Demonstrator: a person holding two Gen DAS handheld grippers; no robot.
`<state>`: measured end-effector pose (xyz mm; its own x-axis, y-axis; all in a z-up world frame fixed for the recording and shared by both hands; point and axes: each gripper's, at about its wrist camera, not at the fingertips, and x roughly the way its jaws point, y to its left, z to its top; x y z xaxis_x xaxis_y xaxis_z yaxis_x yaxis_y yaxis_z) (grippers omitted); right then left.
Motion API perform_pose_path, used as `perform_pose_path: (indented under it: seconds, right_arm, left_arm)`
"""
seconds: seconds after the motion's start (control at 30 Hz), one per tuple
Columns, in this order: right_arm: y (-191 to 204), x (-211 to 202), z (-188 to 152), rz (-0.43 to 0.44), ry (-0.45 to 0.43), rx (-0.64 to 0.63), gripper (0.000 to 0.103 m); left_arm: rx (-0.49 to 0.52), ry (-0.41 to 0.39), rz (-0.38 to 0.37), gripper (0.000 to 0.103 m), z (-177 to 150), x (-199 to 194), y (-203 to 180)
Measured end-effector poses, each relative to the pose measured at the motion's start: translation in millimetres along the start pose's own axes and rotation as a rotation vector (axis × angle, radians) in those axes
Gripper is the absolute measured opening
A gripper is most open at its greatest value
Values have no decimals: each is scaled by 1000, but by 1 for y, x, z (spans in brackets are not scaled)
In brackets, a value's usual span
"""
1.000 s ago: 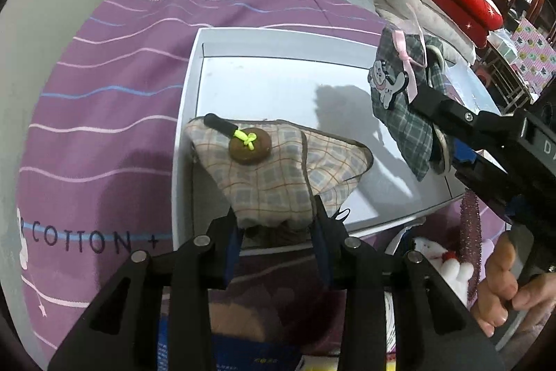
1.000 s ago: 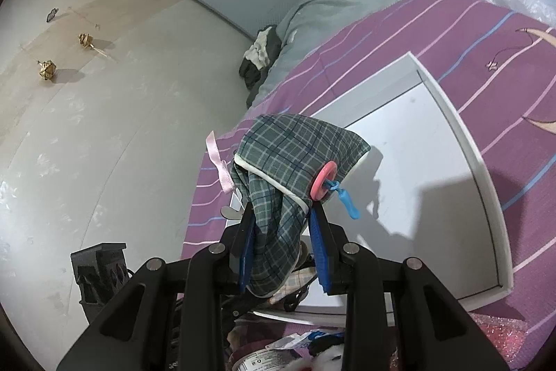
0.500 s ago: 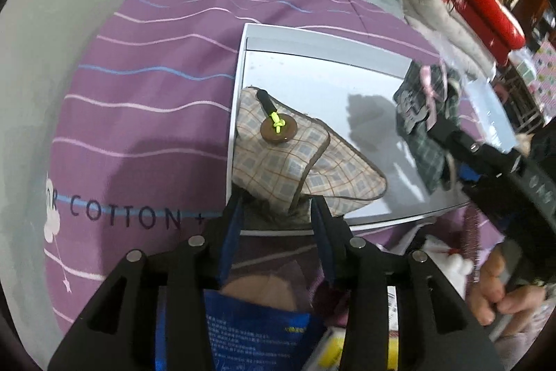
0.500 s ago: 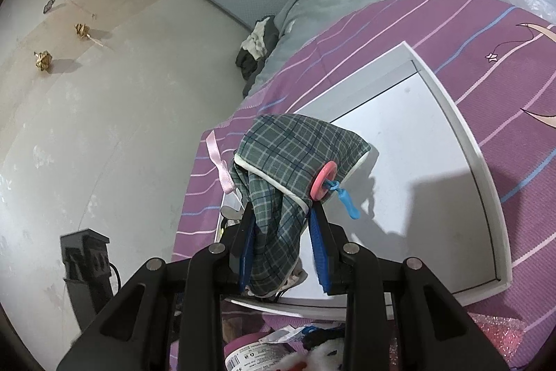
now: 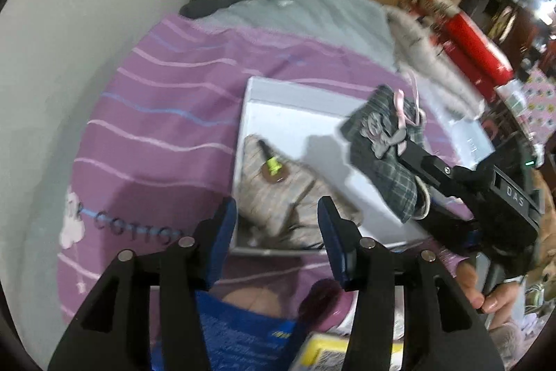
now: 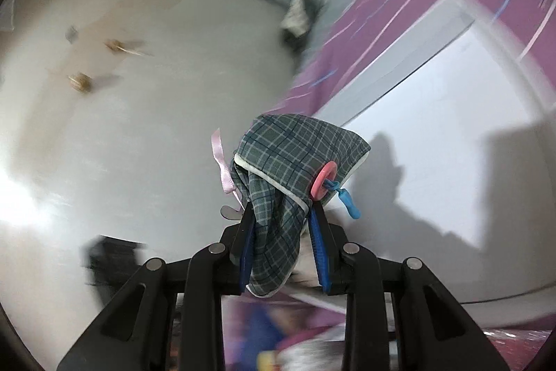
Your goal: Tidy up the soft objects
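My right gripper [image 6: 281, 249] pinches the green plaid pouch [image 6: 295, 159] above the white tray [image 5: 288, 113]; it's limp and light, so grip bunched cloth. My left gripper [image 5: 278, 235] has just been opening, nothing pinched; the beige pouch [image 5: 288, 197] lies in the tray.

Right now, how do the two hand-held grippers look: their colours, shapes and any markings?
Both are black plastic tools with two angular fingers, silver round bolts at the joints and blue pads on the inner faces. The left hand-held gripper shows this from its own camera. The right hand-held gripper looks the same; its body, seen from the left camera, carries raised letters "DAS" and a small green light. No cables show.
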<state>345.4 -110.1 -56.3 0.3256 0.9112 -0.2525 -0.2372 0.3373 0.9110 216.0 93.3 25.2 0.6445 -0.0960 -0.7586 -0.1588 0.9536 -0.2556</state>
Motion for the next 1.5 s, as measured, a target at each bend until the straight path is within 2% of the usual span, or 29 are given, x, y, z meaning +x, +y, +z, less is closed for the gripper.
perform_pose_path:
  seconds: [0.03,0.07,0.1,0.13,0.2,0.23,0.27,0.37,0.47,0.57,0.63,0.83,0.93,1.0,1.03,1.07,1.17,1.2,1.27,1.33,1.4,1.5]
  right_arm:
    - [-6,1,1,66,-3,48,30]
    - [-14,2,1,94,-15,96,33]
    - [-20,2,2,68,-21,131,33]
    - [-26,0,3,1,-23,156,33]
    - [-22,-2,4,-72,-17,136,35]
    - [-16,-4,4,-116,-19,111,44]
    - [-9,-7,5,-176,-23,79,58]
    - [9,-22,6,-347,-77,-2,76]
    - [16,-39,5,-443,-142,-14,77]
    - [21,-47,4,-492,-156,-44,77]
    - [32,-40,0,-511,-122,-97,76]
    - [83,4,-32,-582,-12,-411,74]
    - [84,26,-41,-674,26,-457,59]
    - [76,32,-42,-722,32,-460,53]
    - [68,34,-39,-746,37,-445,42]
    - [63,32,-37,-743,35,-420,35]
    - [49,18,-27,-670,8,-321,24]
    - [45,12,-24,-646,-3,-295,23]
    - [36,-1,-17,-536,-15,-221,21]
    - [23,-15,-9,-374,-19,-131,20]
    - [18,-21,-4,-257,-17,-96,20]
    - [13,-24,6,-140,-2,-73,20]
  left_arm:
    - [4,-8,-5,48,0,2,-2]
    - [9,-10,-17,45,0,4,-4]
    - [11,-5,-37,42,-1,8,-5]
    - [9,0,-49,42,-1,10,-7]
    - [7,7,-69,41,-1,16,-10]
    - [12,10,-67,41,-2,16,-12]
    - [21,14,-56,41,-3,17,-14]
    - [39,17,-35,41,-5,20,-19]
    - [39,27,-34,41,-6,22,-19]
    - [43,29,-18,41,-6,23,-21]
    - [49,26,-9,41,-6,22,-21]
    - [48,21,37,41,-5,13,-12]
    - [20,15,43,41,-3,9,0]
    - [5,8,39,41,-2,7,6]
    - [2,4,38,41,-2,6,7]
    - [-2,-1,36,41,-2,4,9]
    - [-12,-8,19,41,-2,2,12]
    - [-16,-9,6,41,-2,1,13]
    - [-18,-11,-11,41,-2,0,14]
    - [-20,-12,-25,41,-2,0,14]
    - [-20,-15,-43,41,-2,1,13]
    - [-19,-23,-72,40,-2,3,10]
